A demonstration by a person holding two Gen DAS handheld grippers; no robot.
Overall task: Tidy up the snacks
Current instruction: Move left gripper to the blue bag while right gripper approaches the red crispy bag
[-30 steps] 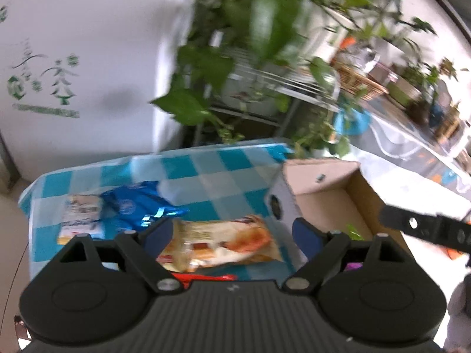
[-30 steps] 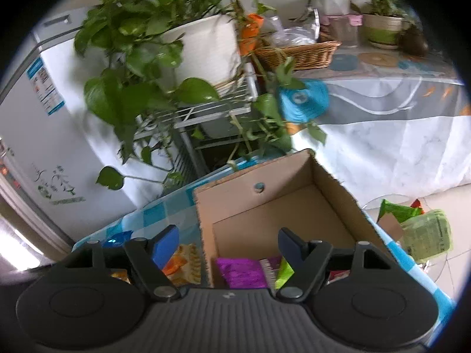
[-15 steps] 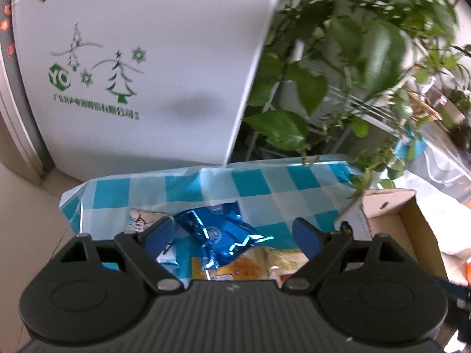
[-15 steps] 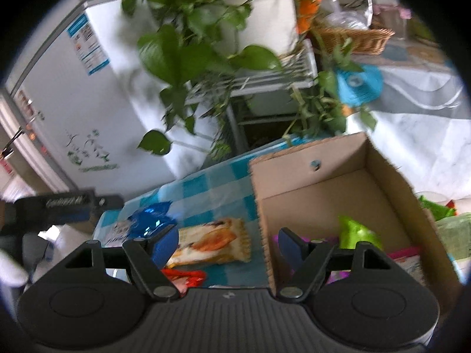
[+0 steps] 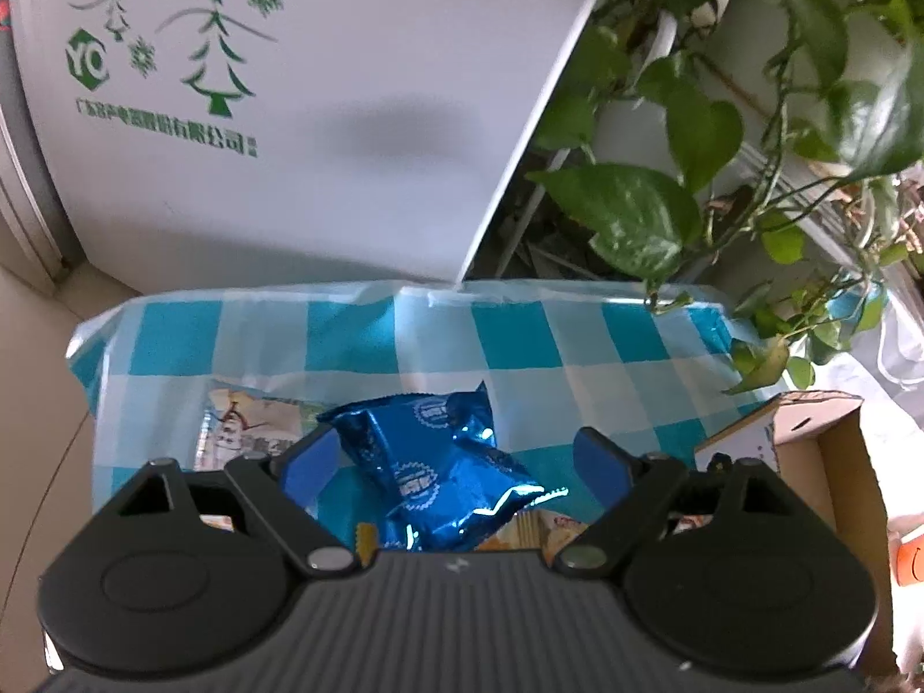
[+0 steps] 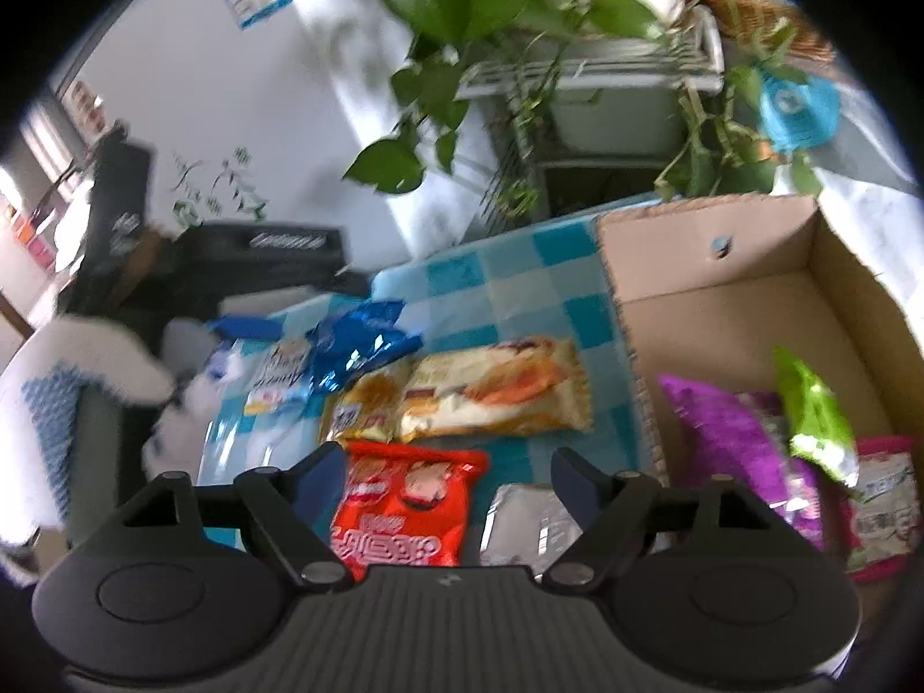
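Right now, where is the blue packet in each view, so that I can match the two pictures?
Left wrist: the blue packet lies low in the centre, between the open fingers of the left gripper.
Right wrist: the same packet lies left of centre, above the open right gripper.
Shared landmark: the cardboard box, at the right in both.

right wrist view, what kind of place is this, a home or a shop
Most likely a home. A small table with a blue checked tablecloth stands beside a white fridge and a rack of trailing pothos plants; a cardboard box holds snack packets.
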